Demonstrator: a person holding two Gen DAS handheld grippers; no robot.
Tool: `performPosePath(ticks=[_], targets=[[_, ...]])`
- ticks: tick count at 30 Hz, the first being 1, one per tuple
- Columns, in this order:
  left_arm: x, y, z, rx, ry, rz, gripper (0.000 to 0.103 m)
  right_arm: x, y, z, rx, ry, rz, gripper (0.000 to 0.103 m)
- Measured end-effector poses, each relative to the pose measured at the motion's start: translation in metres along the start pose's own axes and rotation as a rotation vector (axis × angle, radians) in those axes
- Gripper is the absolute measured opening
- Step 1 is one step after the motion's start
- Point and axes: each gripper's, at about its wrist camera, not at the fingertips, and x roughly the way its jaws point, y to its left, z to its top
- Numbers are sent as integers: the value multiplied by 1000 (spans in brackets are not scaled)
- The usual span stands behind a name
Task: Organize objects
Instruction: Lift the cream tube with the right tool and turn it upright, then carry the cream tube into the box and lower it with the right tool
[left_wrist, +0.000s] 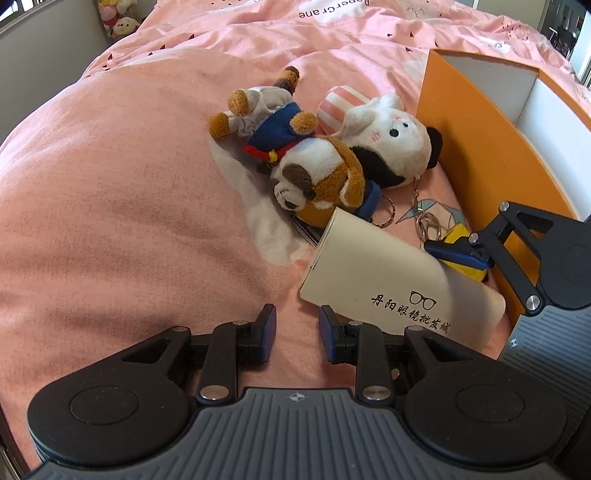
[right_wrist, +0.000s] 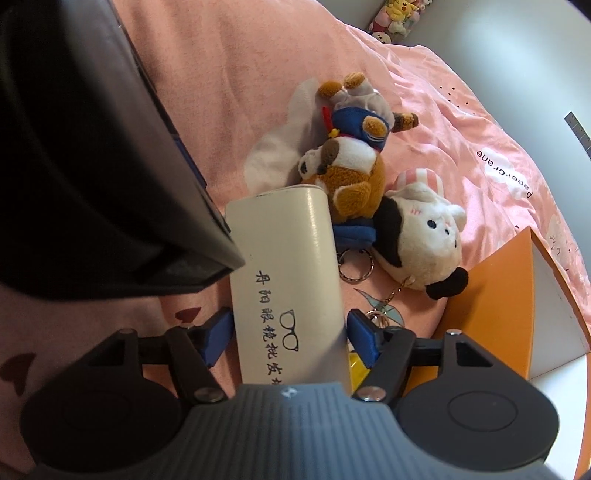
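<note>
A cream glasses case (left_wrist: 384, 273) with black Chinese print lies on the pink bed. My right gripper (right_wrist: 290, 332) straddles it (right_wrist: 288, 273), a blue pad at each side, touching or nearly so. My left gripper (left_wrist: 297, 332) is open and empty just left of the case's near end. A brown-and-white plush dog (left_wrist: 317, 177) in a blue outfit and a white-and-black plush (left_wrist: 391, 151) with a keychain lie beyond the case. A small yellow-and-blue toy (left_wrist: 463, 254) sits under the right gripper's finger (left_wrist: 458, 253).
An orange box (left_wrist: 476, 140) with a white interior stands open at the right, also in the right wrist view (right_wrist: 491, 295). Key rings (right_wrist: 356, 267) lie between the case and the plushes. Plush toys (left_wrist: 118, 18) sit by the far wall. The left gripper's body (right_wrist: 92, 147) fills the right wrist view's left.
</note>
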Motion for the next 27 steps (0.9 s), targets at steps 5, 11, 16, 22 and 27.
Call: performPosePath(ticks=[5,11,16,22,27], targets=[[-3,-2,-2,8,-13,-2,33,-4,0,-2,-7,-7,-18,63],[-23,3,-3,-23,-49,-52,33,-24,-12,0,-13,-28,0,63],[-50,6,2,-42,-88,-103,33,-49,-38,7,27,-48,100,63],[-79,9,21,-42,-140,-184,33,-83,-68,13,-14,-90,141,63],[-104,8,36,-19,-186,-250,34,-114,-90,25,-88,-132,135,63]])
